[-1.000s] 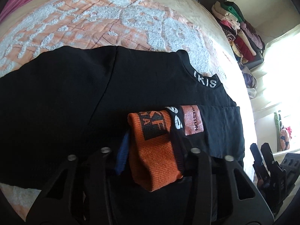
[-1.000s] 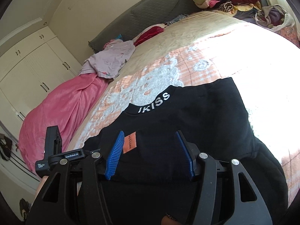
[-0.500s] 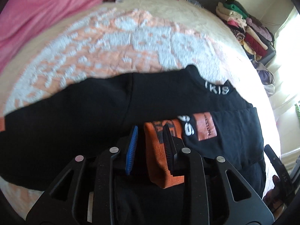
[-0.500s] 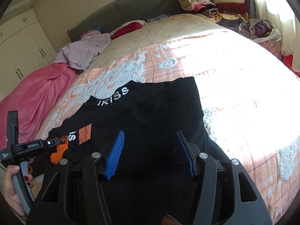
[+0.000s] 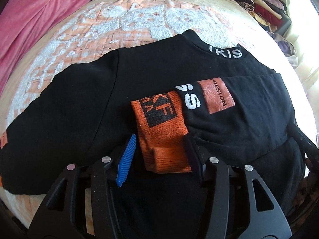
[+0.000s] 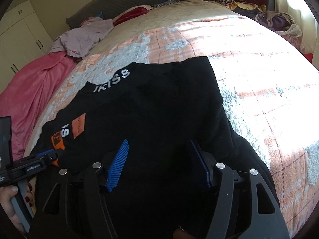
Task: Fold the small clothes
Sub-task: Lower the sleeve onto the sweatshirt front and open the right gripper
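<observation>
Left wrist: left gripper (image 5: 159,151) jaws opening off the orange cuff (image 5: 161,125), laid at 6 o'clock on the black sweatshirt (image 5: 79,103); sleeve fold placed. Right wrist: right gripper (image 6: 157,163) widening, empty, above the sweatshirt's hem

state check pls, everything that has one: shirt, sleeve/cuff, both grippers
black sweatshirt: flat on bed, partly folded
orange cuff: sleeve folded across body, cuff between left jaws
left gripper: jaws opening, pad clear of cuff
right gripper: jaws opening over black fabric, no grip visible

Both wrist cams look steeply down, close over same black top (image 5: 79,103) on bed (image 6: 259,63).
</observation>
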{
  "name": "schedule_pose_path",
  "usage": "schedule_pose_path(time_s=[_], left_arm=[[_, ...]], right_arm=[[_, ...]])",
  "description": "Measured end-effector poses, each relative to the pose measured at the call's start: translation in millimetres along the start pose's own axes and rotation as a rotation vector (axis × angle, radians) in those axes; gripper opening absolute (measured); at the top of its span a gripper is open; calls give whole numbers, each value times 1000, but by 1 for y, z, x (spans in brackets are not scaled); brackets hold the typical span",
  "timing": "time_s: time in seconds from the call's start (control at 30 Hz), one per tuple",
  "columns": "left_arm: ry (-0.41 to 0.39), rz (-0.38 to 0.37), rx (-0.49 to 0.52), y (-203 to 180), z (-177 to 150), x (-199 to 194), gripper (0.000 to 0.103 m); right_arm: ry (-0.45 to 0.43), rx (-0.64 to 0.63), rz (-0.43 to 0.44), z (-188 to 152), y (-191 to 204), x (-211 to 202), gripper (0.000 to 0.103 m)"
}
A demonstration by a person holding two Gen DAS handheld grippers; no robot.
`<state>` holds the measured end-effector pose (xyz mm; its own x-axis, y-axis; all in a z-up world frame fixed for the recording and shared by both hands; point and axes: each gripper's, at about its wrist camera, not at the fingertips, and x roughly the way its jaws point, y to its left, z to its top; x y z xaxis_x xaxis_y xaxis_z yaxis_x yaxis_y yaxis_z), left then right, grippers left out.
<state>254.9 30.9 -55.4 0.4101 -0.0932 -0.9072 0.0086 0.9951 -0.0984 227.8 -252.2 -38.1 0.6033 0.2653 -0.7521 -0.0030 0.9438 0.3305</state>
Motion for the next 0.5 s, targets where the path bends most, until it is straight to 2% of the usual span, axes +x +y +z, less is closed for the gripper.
schedule_pose_path(time_s=[0.13, 0.17, 0.3, 0.37, 0.43, 0.47, 0.5], left_arm=[[-18, -10, -26, 5, -4, -5, 46], [-26, -14, -35, 8, -5, -8, 48], [-90, -17, -64, 14, -15, -28, 53], [-120, -4, -78, 14, -22, -38, 61], [-149, 15, -90, 19, -27, -43, 63], [-159, 26, -98, 21, -29, -46, 71], [-176, 43, -108, 22, -31, -48, 75]], right_arm=[[-39, -31, 15, -7, 11, -19, 72], [-44, -39, 15, -9, 13, -23, 77], [-64, -66, 33, -15, 24, -37, 88], [-72, -80, 38, -18, 29, -41, 91], [-79, -86, 41, -19, 35, -45, 96], [-83, -89, 41, -20, 37, -46, 96], [-88, -92, 40, -21, 40, -47, 96]])
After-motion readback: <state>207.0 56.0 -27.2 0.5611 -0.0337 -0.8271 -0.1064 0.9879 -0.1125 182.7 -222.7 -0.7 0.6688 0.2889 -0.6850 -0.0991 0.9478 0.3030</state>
